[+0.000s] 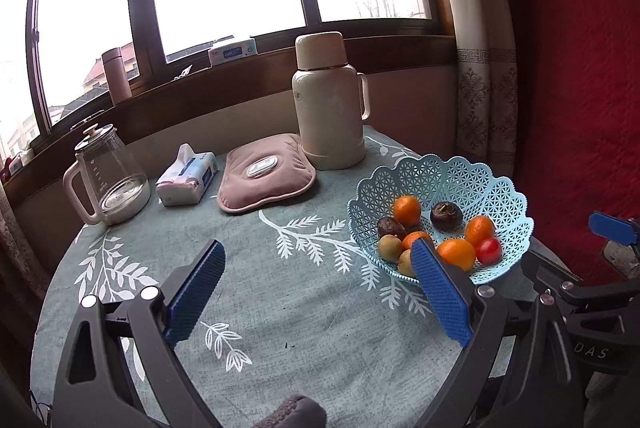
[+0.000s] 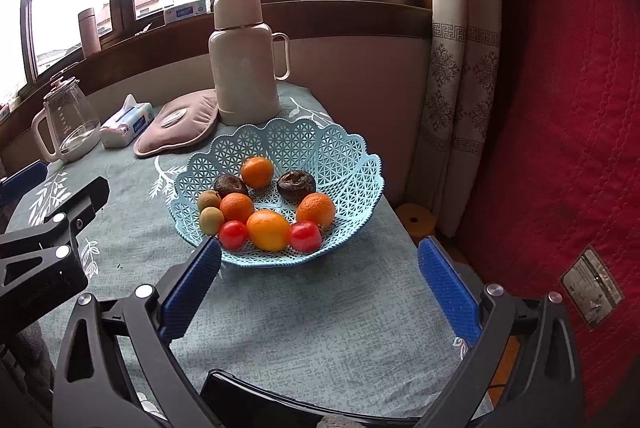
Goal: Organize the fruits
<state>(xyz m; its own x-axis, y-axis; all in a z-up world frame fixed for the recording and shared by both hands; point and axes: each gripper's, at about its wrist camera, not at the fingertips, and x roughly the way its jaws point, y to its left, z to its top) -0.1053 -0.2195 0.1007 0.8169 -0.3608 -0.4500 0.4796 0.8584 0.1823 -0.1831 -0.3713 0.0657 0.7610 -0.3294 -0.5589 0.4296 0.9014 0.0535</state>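
A light blue lattice fruit basket (image 1: pixel 460 174) (image 2: pixel 304 144) stands on the table's right side. Inside lie several oranges (image 2: pixel 268 229), two red tomatoes (image 2: pixel 305 236), two greenish kiwis (image 2: pixel 211 220) and two dark round fruits (image 2: pixel 296 184). My left gripper (image 1: pixel 318 256) hovers open over bare tablecloth, its right pad overlapping the basket's near-left rim in view. My right gripper (image 2: pixel 320 258) is open just in front of the basket, nothing between its blue pads. The right gripper's tip also shows at the edge of the left wrist view (image 1: pixel 614 228).
A teal leaf-print tablecloth (image 1: pixel 280 308) covers the round table. At the back stand a cream thermos (image 1: pixel 330 104), a pink hot-water pad (image 1: pixel 266 174), a tissue pack (image 1: pixel 186 176) and a glass kettle (image 1: pixel 108 176). A red quilted cover (image 2: pixel 560 108) fills the right side.
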